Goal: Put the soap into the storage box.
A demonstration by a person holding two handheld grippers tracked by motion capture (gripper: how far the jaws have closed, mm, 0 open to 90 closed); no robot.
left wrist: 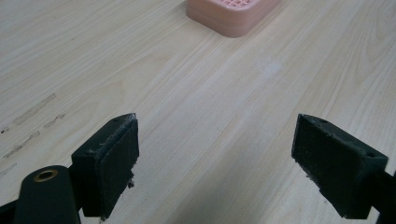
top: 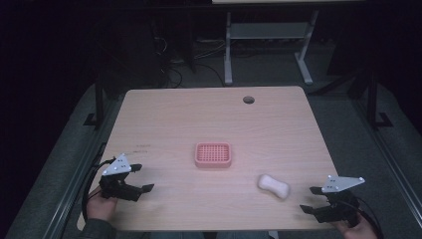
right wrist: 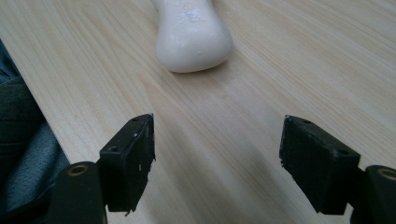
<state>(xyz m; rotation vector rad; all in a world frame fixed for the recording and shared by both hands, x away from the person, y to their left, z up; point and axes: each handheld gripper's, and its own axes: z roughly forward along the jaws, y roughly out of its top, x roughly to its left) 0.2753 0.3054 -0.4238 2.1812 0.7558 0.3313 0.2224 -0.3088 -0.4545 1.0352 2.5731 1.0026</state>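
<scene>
- Wooden table (top: 209,119): the work sits on the near half, nothing stacked.
- Pink soap dish (top: 213,154): near the middle, empty, well apart from both of your grippers.
- White soap bar (top: 273,186): lies flat on the wood to the right of the dish and nearer you, long axis running diagonally from dish side toward your right hand.
- Your right gripper (top: 313,199): much the nearer one; in the right gripper view the bar (right wrist: 194,35) lies straight ahead of the jaws, end-on, not between them. Jaws wide apart, empty.
- Your left gripper (top: 142,178): jaws apart, empty, aimed roughly at the dish (left wrist: 231,14).
- Likely move: right gripper forward onto the bar.
</scene>
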